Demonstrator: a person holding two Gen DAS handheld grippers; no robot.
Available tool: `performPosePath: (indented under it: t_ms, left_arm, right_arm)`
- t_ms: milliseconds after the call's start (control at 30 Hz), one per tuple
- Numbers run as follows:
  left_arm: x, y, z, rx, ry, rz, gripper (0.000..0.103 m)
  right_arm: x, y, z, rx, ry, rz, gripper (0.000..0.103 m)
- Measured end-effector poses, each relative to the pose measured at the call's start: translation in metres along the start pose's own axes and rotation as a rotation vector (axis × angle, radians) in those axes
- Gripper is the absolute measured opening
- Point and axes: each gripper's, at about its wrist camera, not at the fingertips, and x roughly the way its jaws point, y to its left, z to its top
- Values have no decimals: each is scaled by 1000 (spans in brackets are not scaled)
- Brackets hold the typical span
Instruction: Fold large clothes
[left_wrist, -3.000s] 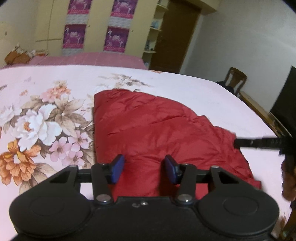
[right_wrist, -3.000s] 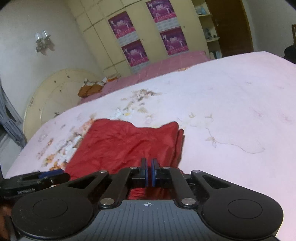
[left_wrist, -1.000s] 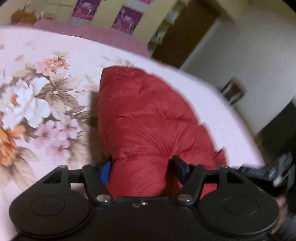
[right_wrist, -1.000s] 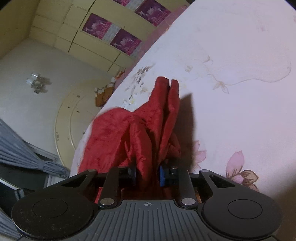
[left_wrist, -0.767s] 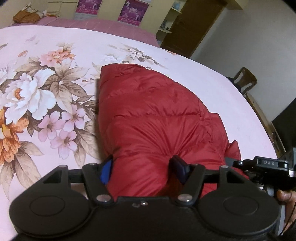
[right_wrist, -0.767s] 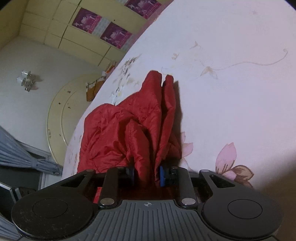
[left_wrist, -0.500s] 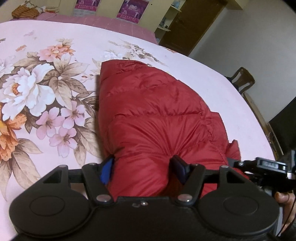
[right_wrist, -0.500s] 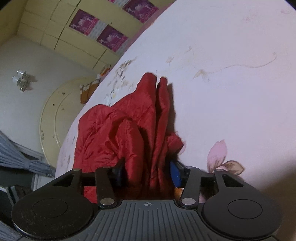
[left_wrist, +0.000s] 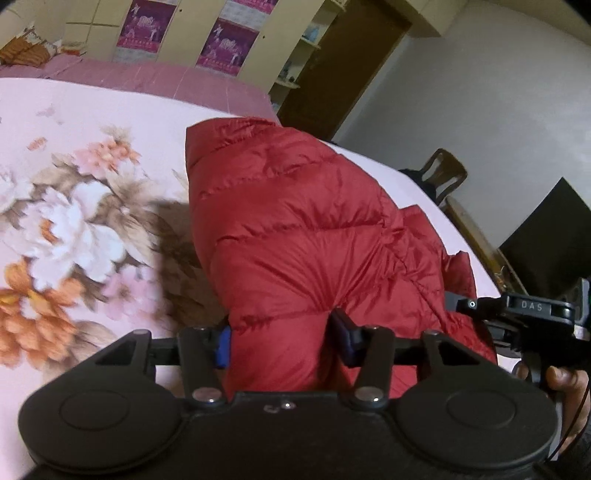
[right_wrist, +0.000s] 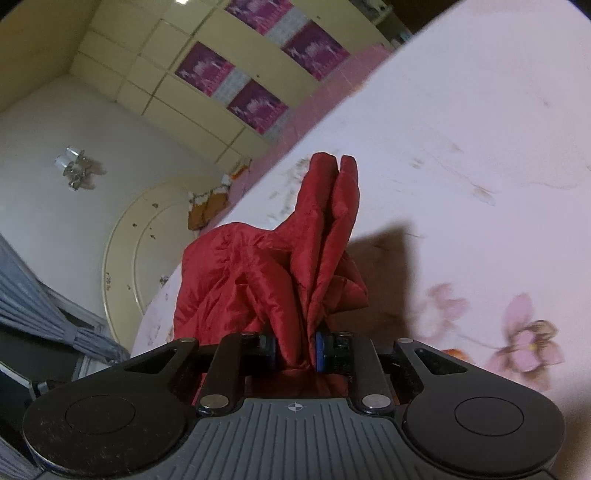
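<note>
A red quilted down jacket (left_wrist: 295, 229) is lifted off the floral pink bedsheet (left_wrist: 74, 206). My left gripper (left_wrist: 282, 338) is shut on a thick puffy fold of the jacket at its near edge. My right gripper (right_wrist: 295, 350) is shut on a bunched part of the jacket (right_wrist: 280, 266), which stands up in folds in front of it. The right gripper also shows in the left wrist view (left_wrist: 517, 314) at the jacket's right side, held by a hand.
The bed's far edge meets a pink mattress strip (left_wrist: 147, 77) and yellow wardrobes with purple posters (left_wrist: 229, 44). A wooden chair (left_wrist: 439, 177) and a dark screen (left_wrist: 550, 236) stand to the right. A round headboard (right_wrist: 147, 236) and grey curtain (right_wrist: 37, 314) lie left.
Both grippers have raised the jacket off the sheet, casting shadows under it. The right gripper, which had opened half a second ago, has shut again on the bunched fabric.
</note>
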Motion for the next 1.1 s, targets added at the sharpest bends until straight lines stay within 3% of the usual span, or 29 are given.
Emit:
performPosePath:
  t_ms: [333,667,900,1100]
  left_arm:
    - [-82,84,22,2,-50,7,49]
    - [-144,195,32,-47,-39,90,49]
    - [-146,273,56,-84,31,127,50]
    - [-123,304,43,-151,37,92,56]
  right_arm:
    - [68,109,-42,-78,15,-5,18]
    - [175,188,-88,-88,108,40,18]
    - [256,218,-121,-98,202,18,18]
    - [286,190,-134,-47,202,-77,18]
